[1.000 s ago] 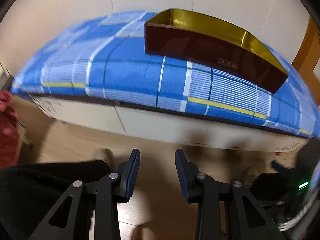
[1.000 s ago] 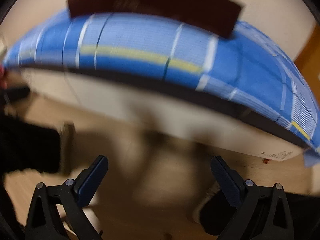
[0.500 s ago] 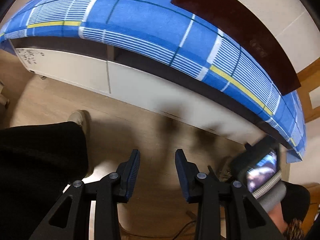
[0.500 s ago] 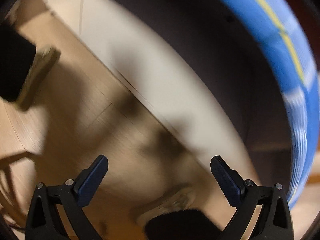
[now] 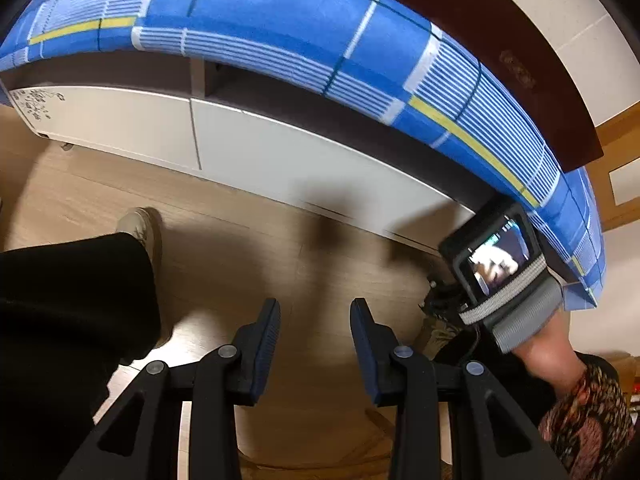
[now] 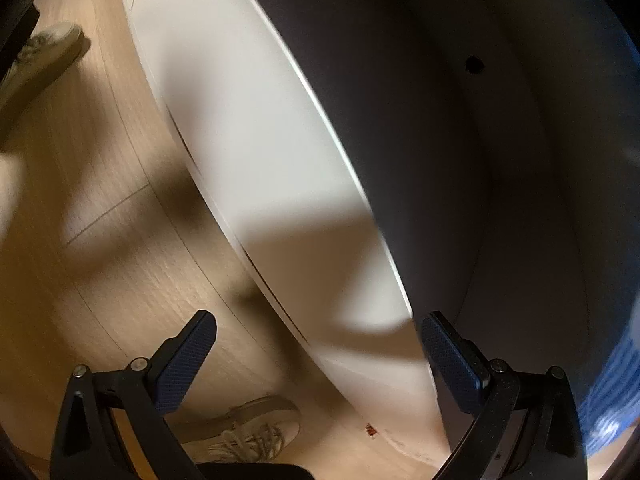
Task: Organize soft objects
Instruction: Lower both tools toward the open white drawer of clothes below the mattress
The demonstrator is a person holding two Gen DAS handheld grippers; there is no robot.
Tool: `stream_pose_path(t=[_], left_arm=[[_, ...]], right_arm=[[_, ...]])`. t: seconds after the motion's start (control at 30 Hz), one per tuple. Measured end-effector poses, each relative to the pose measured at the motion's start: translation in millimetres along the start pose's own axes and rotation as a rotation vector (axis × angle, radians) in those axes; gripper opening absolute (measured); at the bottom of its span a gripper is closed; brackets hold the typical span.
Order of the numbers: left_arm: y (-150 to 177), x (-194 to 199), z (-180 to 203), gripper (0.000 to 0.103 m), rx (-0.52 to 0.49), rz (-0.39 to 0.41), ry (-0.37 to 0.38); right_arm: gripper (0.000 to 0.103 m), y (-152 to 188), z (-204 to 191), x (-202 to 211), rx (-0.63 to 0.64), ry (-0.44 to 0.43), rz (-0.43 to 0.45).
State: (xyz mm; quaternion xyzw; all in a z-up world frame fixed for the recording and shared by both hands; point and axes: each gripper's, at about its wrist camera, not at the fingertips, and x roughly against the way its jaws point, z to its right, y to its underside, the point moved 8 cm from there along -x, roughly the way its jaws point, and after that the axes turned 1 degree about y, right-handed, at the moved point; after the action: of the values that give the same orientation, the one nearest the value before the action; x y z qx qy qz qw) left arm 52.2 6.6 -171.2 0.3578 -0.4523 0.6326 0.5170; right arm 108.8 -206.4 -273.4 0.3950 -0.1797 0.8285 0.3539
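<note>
No soft object shows in either view. My left gripper (image 5: pixel 315 316) points down at the wooden floor, its blue pads close together with nothing between them. My right gripper (image 6: pixel 316 344) stands wide open and empty, low in front of the white cabinet (image 6: pixel 260 140) and its dark shelf recess (image 6: pixel 480 160). A dark red box (image 5: pixel 480 40) rests on the blue plaid cloth (image 5: pixel 280 12) that covers the cabinet top. The right hand's device, with a small screen (image 5: pixel 496 256) and a grey wrist strap, shows at the right of the left wrist view.
The low white cabinet (image 5: pixel 280 152) runs across the left wrist view, above the wooden floor (image 5: pixel 240 248). The person's black trouser leg (image 5: pixel 68 300) and a beige shoe (image 5: pixel 140 224) are at the left. Another shoe (image 6: pixel 248 432) lies below my right gripper.
Both views have tipped down from the cabinet top to the floor. The right hand has rolled and sunk toward the shelf recess, and its device has come into the left view.
</note>
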Motion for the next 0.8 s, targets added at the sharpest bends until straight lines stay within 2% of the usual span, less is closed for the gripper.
stream_pose_path(t=[0.27,0.43,0.5,0.6,0.67,0.77,0.8], left_arm=[[2,-7,-3,0.036,-0.012,-0.014,-0.008],[1,-8,-2,0.036,-0.02,-0.004,-0.027],[0,-7,-1,0.036,-0.028,0.002,-0.03],[-2,-6,3,0.036,-0.05,0.007,-0.035],[-4,-7,6,0.039,-0.089,0.008,-0.055],[-9,-8,16,0.049,-0.189,-0.002,-0.098],[-12,-10,21,0.058,-0.233,-0.004,-0.111]], right_arm=[[0.103,-4,-5,-26,0.119,0.014,-0.014],[0.103,4,-15,-29,0.228,0.12,-0.021],[0.103,5,-17,-28,0.24,0.138,-0.022],[0.103,4,-17,-21,0.201,0.111,-0.013],[0.103,4,-15,-15,0.184,0.09,-0.012],[0.103,9,-20,-8,0.202,0.081,-0.009],[0.103,11,-22,-7,0.209,0.082,-0.007]])
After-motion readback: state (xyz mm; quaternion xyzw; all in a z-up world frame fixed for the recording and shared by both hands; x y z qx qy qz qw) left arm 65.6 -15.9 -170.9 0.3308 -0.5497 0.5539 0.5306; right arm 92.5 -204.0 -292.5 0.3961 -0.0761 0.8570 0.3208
